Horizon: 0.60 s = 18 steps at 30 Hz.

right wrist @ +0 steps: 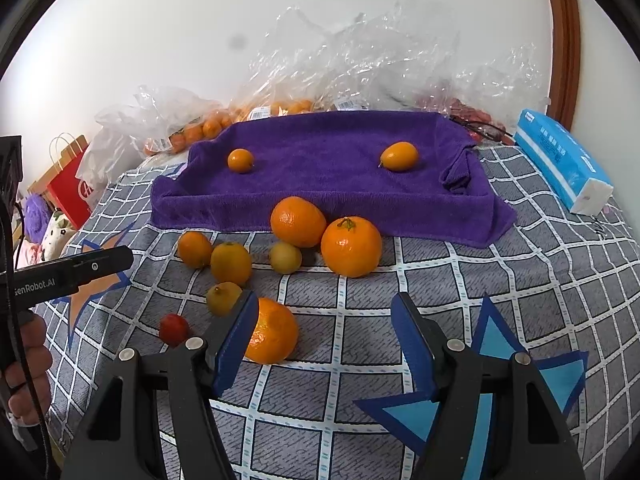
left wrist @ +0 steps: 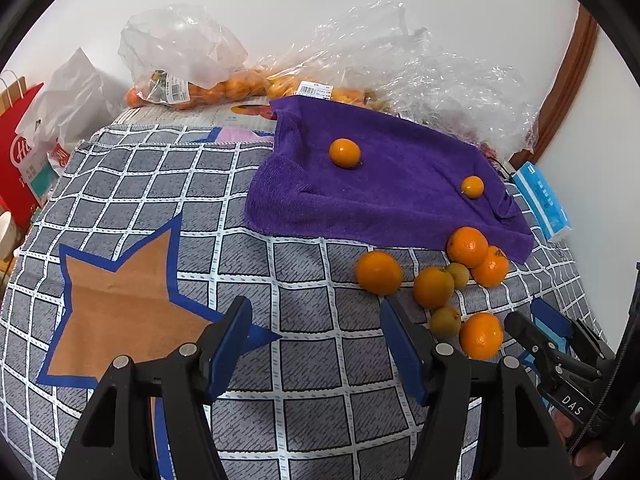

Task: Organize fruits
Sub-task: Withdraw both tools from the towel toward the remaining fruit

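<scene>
A purple towel [right wrist: 320, 176] [left wrist: 384, 184] lies at the back of the checked cloth with two kumquats on it, one on the left [right wrist: 241, 160] [left wrist: 345, 153] and one on the right [right wrist: 399, 156] [left wrist: 472, 187]. In front of it sits a loose cluster of fruit: mandarins [right wrist: 351, 246] [left wrist: 379, 272], small yellow-green fruits [right wrist: 285, 257] [left wrist: 445, 321] and a small red fruit [right wrist: 174, 329]. My right gripper [right wrist: 326, 340] is open and empty, its left finger just in front of a mandarin [right wrist: 276, 336]. My left gripper [left wrist: 316, 340] is open and empty, left of the cluster.
Clear plastic bags of fruit [left wrist: 192, 80] [right wrist: 360, 76] line the wall behind the towel. A blue tissue pack [right wrist: 560, 164] [left wrist: 542, 204] lies at the right. A red paper bag [left wrist: 20, 152] stands at the left edge. The checked cloth [left wrist: 160, 200] covers the surface.
</scene>
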Each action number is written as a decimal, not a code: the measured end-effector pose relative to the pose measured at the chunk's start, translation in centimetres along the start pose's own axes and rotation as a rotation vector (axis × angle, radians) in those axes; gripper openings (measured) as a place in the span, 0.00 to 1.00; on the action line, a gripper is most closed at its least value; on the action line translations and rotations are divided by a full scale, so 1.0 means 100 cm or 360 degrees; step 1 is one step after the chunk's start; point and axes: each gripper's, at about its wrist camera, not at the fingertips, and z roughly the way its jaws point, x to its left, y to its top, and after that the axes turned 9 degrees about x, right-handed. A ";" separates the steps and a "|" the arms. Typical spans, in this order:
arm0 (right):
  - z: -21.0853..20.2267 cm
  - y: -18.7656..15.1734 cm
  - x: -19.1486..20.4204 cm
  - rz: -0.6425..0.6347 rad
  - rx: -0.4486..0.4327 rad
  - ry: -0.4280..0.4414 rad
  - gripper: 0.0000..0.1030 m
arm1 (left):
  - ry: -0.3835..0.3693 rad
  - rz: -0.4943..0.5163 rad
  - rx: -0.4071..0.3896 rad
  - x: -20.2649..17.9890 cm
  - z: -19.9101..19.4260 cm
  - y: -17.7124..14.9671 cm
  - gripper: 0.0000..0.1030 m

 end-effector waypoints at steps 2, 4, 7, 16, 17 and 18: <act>0.002 0.000 -0.002 0.0006 0.0003 -0.0001 0.66 | 0.0001 0.0003 0.0005 0.000 0.002 0.000 0.63; 0.004 0.000 -0.003 0.0017 0.0013 0.0007 0.66 | -0.0001 0.0006 0.0015 -0.001 0.004 0.001 0.63; 0.005 0.000 -0.003 0.0012 0.0016 0.0004 0.66 | 0.0000 0.0010 0.0017 -0.002 0.005 0.001 0.63; 0.006 -0.001 -0.005 0.0026 0.0024 0.0008 0.66 | -0.0016 0.0008 0.0014 -0.002 0.004 0.001 0.63; 0.006 -0.001 -0.005 0.0027 0.0024 0.0012 0.66 | -0.0017 0.0008 0.0013 -0.001 0.004 0.000 0.63; 0.005 -0.001 -0.005 0.0022 0.0024 0.0011 0.66 | -0.0014 0.0006 0.0012 -0.001 0.004 0.000 0.63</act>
